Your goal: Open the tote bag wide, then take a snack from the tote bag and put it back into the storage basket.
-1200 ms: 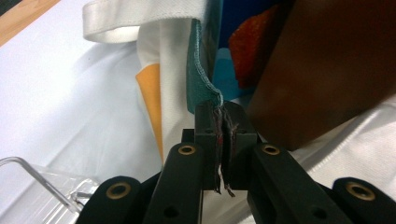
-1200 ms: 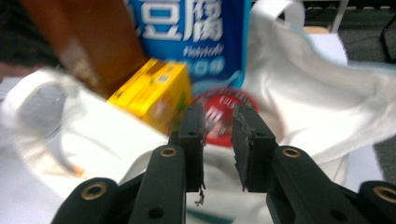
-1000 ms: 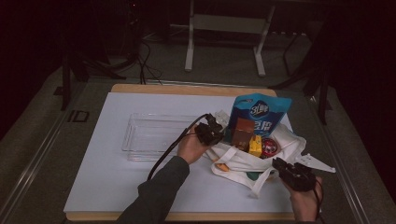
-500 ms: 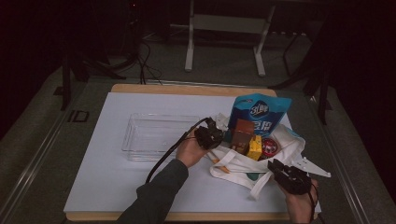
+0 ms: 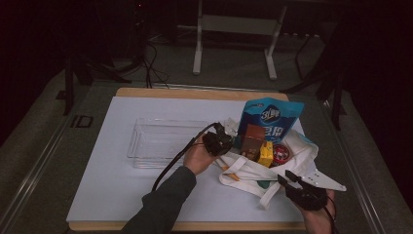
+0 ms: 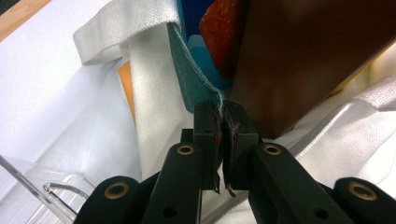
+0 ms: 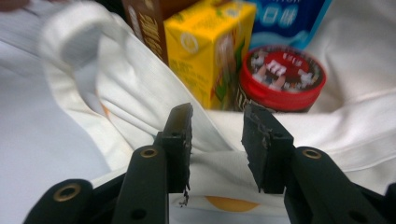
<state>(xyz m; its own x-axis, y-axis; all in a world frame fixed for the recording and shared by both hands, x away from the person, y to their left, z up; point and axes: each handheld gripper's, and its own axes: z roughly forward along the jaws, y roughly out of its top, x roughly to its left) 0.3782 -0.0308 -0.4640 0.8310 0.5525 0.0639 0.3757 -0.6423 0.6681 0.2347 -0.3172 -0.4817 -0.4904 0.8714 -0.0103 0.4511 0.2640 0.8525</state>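
White canvas, our tote bag [image 5: 292, 161], lies open on the right of the table [image 5: 122, 195] beside the clear tray [image 5: 160, 141]; our left gripper [image 6: 223, 122] has its jaws pinched tight on the bag's teal-lined rim; our right gripper [image 7: 215, 140] has just been opening, its jaws parted over the cloth with nothing gripped, facing the yellow carton [image 7: 215, 51] and red-lidded tin [image 7: 282, 74].

My left gripper [image 5: 217, 142] is black, its black cable [image 5: 175, 160] trailing over a dark grey sleeve [image 5: 163, 207]. My right gripper [image 7: 217, 135] has matte black jaws, brass-ringed pivot holes and frayed pads [image 7: 259, 140].
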